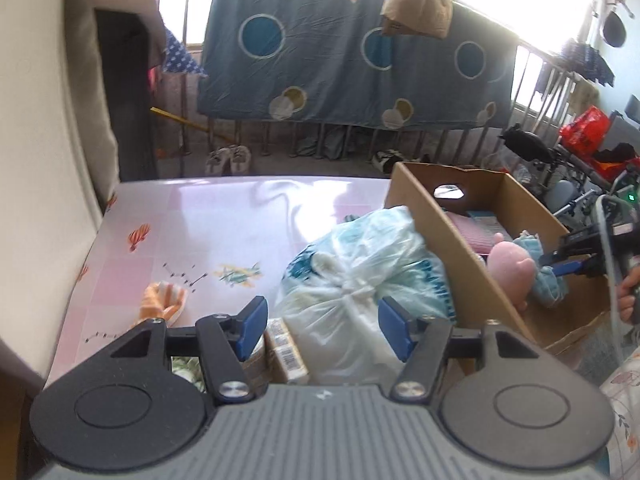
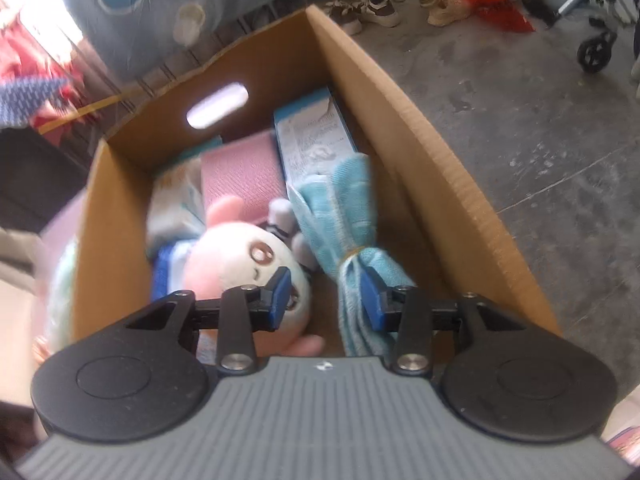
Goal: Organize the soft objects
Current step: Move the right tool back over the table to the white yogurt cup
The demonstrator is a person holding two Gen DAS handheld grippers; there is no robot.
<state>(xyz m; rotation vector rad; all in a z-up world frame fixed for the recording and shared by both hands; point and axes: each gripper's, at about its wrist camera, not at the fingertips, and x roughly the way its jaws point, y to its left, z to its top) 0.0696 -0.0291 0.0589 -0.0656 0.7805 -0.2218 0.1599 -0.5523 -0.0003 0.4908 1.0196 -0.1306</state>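
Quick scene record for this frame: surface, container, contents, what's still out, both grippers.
surface: pink patterned tabletop
container: open cardboard box
in box: pink plush toy, tied blue cloth bundle, pink mat
outside box: knotted plastic bag, orange striped cloth
left gripper: open, over the bag
right gripper: open, inside the box, gripping nothing

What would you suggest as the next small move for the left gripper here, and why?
Probably ease the left gripper forward and down onto the knotted plastic bag. Its jaws stand open with nothing between them, and the bag lies on the pink table just ahead, outside the cardboard box. The plush toy and blue cloth bundle already lie in the box, under the open right gripper.
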